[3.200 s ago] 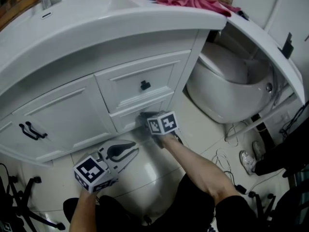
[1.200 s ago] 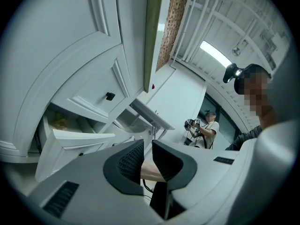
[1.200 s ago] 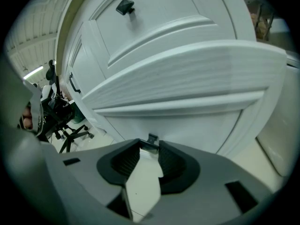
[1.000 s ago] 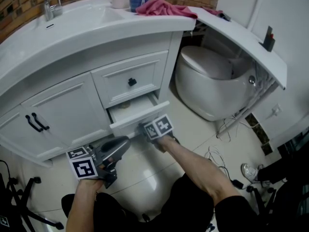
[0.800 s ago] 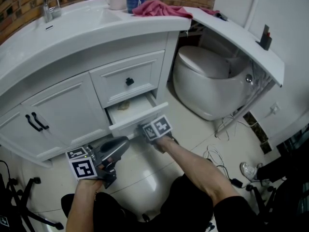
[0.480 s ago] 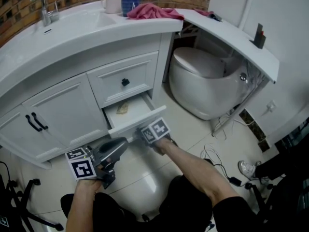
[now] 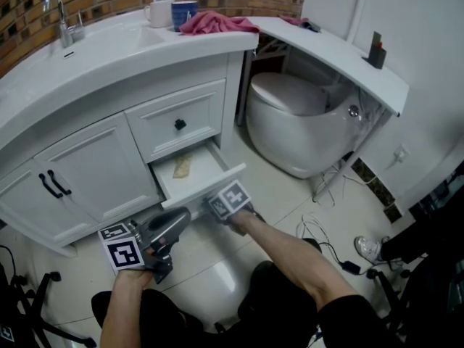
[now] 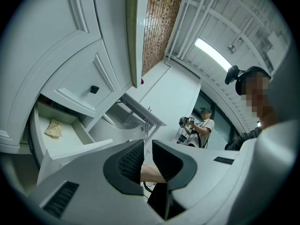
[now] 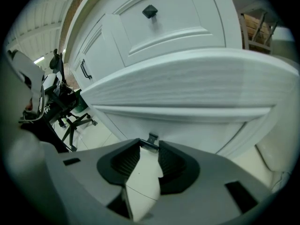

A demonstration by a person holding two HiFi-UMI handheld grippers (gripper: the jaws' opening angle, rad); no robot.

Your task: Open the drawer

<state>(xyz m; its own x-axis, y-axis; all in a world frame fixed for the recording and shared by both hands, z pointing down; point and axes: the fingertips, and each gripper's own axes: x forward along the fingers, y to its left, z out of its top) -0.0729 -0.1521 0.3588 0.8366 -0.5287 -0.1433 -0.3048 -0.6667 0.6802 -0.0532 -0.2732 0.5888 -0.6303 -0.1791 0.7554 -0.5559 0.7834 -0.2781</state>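
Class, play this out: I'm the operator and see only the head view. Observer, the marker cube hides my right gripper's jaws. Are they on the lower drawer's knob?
Observer: Yes. The right gripper view shows the right gripper closed on the small dark knob of the lower drawer.
Operator: And the left gripper's jaws?
Observer: The left gripper has a narrow gap between its jaws and holds nothing.
Operator: Anyone else in the room?
Observer: The left gripper view shows a person standing in the background, holding something dark.
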